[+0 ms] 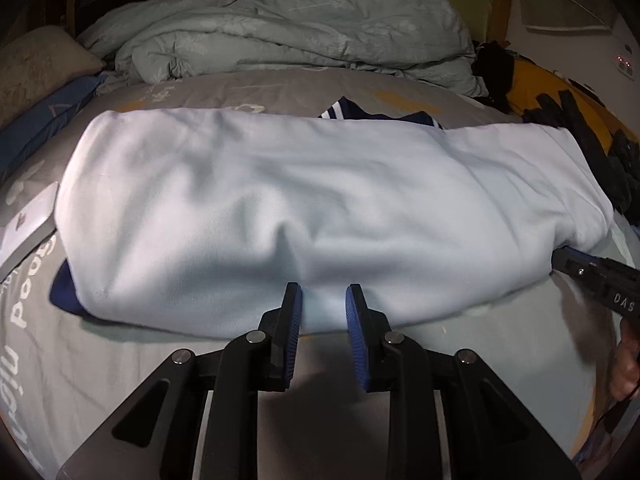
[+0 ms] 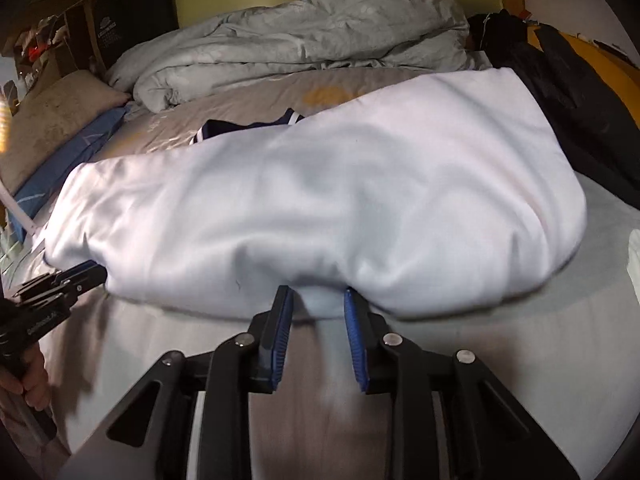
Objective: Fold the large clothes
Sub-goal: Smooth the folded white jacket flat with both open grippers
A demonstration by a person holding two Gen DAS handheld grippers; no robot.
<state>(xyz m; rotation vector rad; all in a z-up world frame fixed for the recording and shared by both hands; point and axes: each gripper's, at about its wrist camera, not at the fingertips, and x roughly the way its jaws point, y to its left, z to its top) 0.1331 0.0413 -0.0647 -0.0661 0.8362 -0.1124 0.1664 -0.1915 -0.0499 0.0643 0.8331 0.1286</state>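
A large white garment (image 1: pixel 312 208) with navy trim lies folded across the bed; it also shows in the right wrist view (image 2: pixel 340 200). A navy collar with white stripes (image 1: pixel 348 112) pokes out at its far edge, and a navy part (image 1: pixel 64 284) at its near left corner. My left gripper (image 1: pixel 323 292) is open, its blue-padded fingers at the garment's near edge. My right gripper (image 2: pixel 318 294) is open too, its fingers on either side of the near fold. Each gripper shows in the other's view, the right one (image 1: pixel 568 260) and the left one (image 2: pixel 88 272).
A crumpled grey duvet (image 1: pixel 288 36) is piled at the back of the bed. A beige pillow (image 1: pixel 36 64) and a blue one (image 1: pixel 52 120) lie at the left. Dark and yellow clothes (image 1: pixel 560 104) are heaped at the right. A white flat object (image 1: pixel 28 220) lies at the left.
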